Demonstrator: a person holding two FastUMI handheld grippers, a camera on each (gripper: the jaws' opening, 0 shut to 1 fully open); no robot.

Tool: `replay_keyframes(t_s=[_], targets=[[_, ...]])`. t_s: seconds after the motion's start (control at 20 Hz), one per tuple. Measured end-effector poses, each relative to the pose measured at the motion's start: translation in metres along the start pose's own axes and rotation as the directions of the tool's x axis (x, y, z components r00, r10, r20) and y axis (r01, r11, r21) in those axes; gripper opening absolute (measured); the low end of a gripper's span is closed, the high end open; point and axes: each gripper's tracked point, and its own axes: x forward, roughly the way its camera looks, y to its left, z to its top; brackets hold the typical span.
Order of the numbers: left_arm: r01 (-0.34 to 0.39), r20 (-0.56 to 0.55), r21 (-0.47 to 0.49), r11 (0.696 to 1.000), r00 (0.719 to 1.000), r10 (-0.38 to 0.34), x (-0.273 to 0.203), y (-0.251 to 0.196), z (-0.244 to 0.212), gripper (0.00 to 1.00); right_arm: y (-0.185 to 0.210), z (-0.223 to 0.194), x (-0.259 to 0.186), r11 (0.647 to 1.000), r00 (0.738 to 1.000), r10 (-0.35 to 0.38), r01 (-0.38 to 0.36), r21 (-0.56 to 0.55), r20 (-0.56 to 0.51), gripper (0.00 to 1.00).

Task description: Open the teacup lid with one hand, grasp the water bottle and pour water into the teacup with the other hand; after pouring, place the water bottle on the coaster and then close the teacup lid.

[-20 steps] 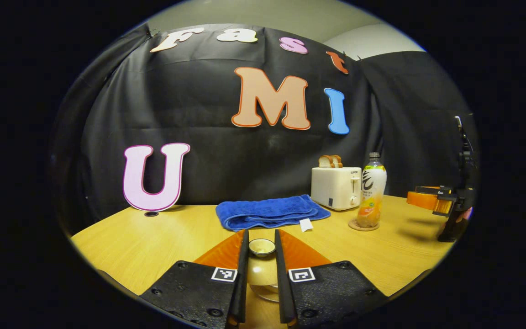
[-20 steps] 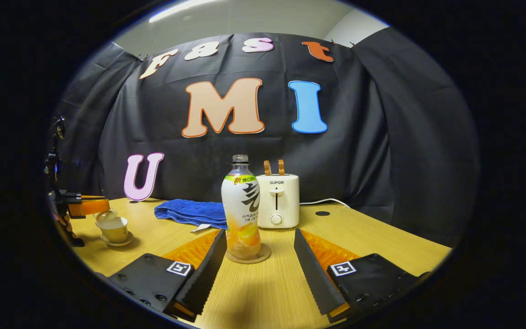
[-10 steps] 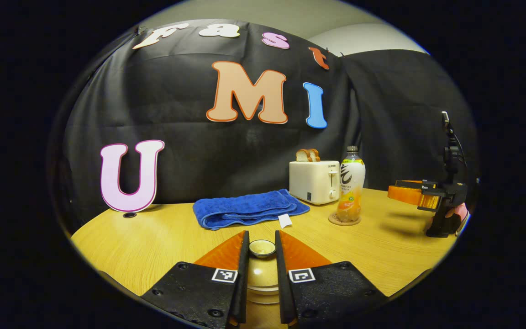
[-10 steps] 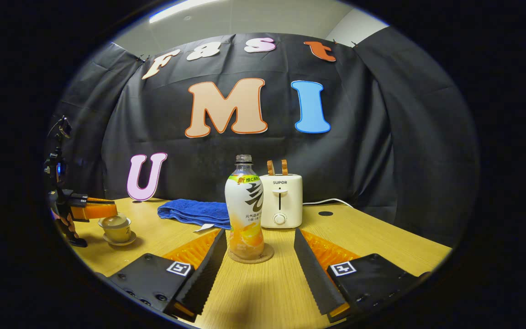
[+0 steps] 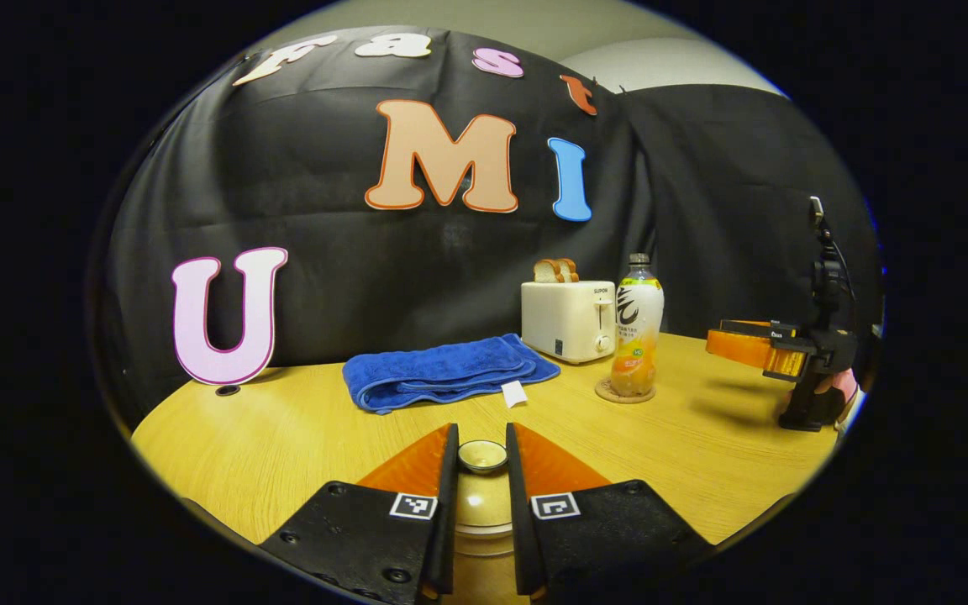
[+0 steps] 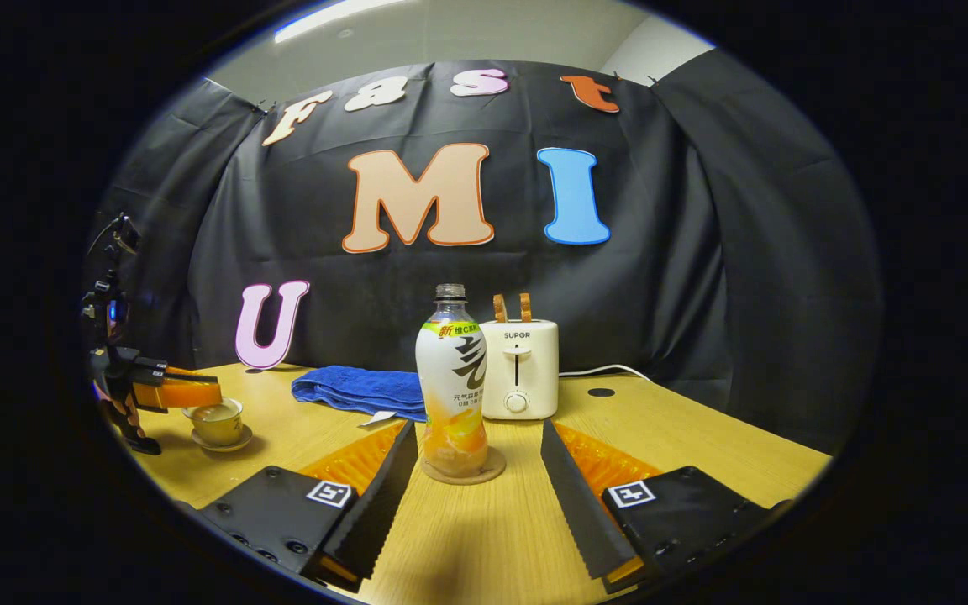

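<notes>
Wood-topped desk point(image 6: 484, 538) carries everything. My left gripper point(image 5: 481, 458) has its jaws pinched on the knob of the lid point(image 5: 482, 455), which now sits lower on the cup point(image 6: 217, 421) than a second ago. My right gripper point(image 6: 476, 479) hangs with jaws wide apart, gripping nothing, just short of the bottle point(image 6: 452, 382) standing on its coaster point(image 6: 463, 473) mid-desk. Behind it are a toaster point(image 6: 519, 370) and a blue towel point(image 6: 358, 390) near the back edge.
</notes>
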Motion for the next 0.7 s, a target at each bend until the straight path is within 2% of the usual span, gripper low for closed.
replay_keyframes(t_s=[0.2, 0.25, 0.4, 0.55, 0.6, 0.65, 0.7], targets=[[-0.002, -0.001, -0.002, 1.0, 1.0, 0.002, 0.0002, 0.0004, 0.0002, 0.26, 0.0005, -0.0001, -0.0009, 1.0, 1.0, 0.001, -0.001, 0.0, 0.0, 0.94], [-0.001, 0.0, -0.002, 1.0, 1.0, 0.001, 0.0007, 0.0, 0.0, 0.26, 0.001, -0.0001, -0.001, 1.0, 1.0, 0.002, -0.002, 0.0, 0.0, 0.96], [-0.003, 0.0, -0.003, 1.0, 1.0, 0.003, -0.0001, 0.0007, -0.0004, 0.27, 0.0007, -0.0003, -0.0006, 1.0, 1.0, 0.002, -0.002, 0.0, 0.0, 0.94], [0.003, 0.024, -0.012, 1.0, 1.0, -0.003, -0.0034, -0.0003, 0.0037, 0.31, 0.0078, -0.0009, 0.0051, 1.0, 1.0, 0.003, -0.003, 0.0, 0.0, 0.94], [-0.001, 0.038, -0.018, 1.0, 0.999, 0.001, -0.0047, 0.0017, 0.006, 0.37, 0.0078, -0.001, 0.0048, 1.0, 1.0, 0.003, -0.003, 0.0, 0.0, 0.96], [-0.001, 0.051, -0.023, 1.0, 0.999, 0.002, -0.006, 0.002, 0.0079, 0.41, 0.0078, -0.0011, 0.0051, 1.0, 1.0, 0.003, -0.003, -0.001, 0.0, 0.94], [-0.001, 0.063, -0.027, 1.0, 0.998, 0.003, -0.0072, 0.0016, 0.009, 0.54, 0.008, -0.0012, 0.005, 1.0, 1.0, 0.003, -0.003, -0.001, 0.0, 0.94]])
